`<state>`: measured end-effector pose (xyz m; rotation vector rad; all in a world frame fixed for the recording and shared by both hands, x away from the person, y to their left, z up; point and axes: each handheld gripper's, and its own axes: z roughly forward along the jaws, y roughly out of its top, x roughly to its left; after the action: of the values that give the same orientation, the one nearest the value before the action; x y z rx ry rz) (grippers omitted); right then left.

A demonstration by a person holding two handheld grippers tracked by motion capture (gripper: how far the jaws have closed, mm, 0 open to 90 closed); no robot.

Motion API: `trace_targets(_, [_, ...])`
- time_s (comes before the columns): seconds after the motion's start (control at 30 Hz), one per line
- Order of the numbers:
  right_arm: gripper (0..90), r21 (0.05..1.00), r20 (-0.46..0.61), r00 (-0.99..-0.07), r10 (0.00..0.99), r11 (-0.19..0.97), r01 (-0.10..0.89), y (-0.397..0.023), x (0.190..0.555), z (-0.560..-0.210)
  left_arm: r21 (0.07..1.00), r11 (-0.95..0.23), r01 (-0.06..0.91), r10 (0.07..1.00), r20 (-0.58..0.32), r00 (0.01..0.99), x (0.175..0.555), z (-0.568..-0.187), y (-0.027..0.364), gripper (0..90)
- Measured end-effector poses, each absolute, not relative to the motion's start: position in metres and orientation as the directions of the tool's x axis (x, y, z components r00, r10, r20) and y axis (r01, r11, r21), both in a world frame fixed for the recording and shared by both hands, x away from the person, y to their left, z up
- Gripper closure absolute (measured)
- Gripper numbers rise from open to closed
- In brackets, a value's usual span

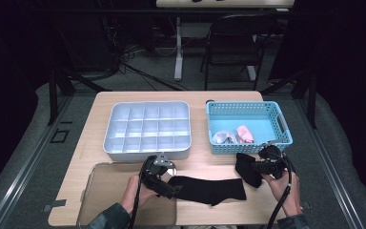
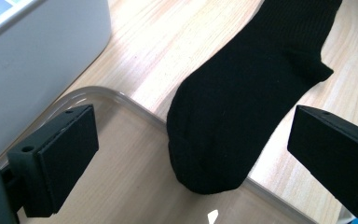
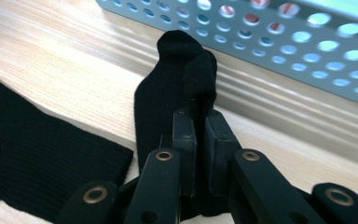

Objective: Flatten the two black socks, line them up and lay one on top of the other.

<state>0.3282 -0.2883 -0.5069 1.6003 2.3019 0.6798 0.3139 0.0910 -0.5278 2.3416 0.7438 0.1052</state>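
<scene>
Here, on the bench, a flat black sock is framed by the wide-open left hand-held gripper, while a second sock, soft and best pinched by a bunched fold, is clamped by the right hand-held gripper.

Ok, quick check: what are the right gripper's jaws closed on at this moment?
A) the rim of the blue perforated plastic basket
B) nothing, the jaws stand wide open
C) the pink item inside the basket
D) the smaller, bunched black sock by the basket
D: in the right gripper view, the right gripper has its jaws pinched together on the smaller bunched black sock, which lies on the wooden table just in front of the blue perforated plastic basket.
</scene>
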Motion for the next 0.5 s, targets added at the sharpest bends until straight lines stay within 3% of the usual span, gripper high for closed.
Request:
trace_targets(0.37, [84.2,0.554,-0.012,-0.403,0.915,0.342,0.759,-0.274,0.313,-0.486,0.648,-0.576,0.497,0.547,-0.146,0.824,0.319,-0.526,0.096,0.2])
trace_targets(0.5, [78.9,0.553,-0.006,-0.459,0.888,0.386,0.739,-0.257,0.31,-0.489,0.645,-0.583,0.495,0.541,-0.146,0.828,0.319,-0.527,0.094,0.2])
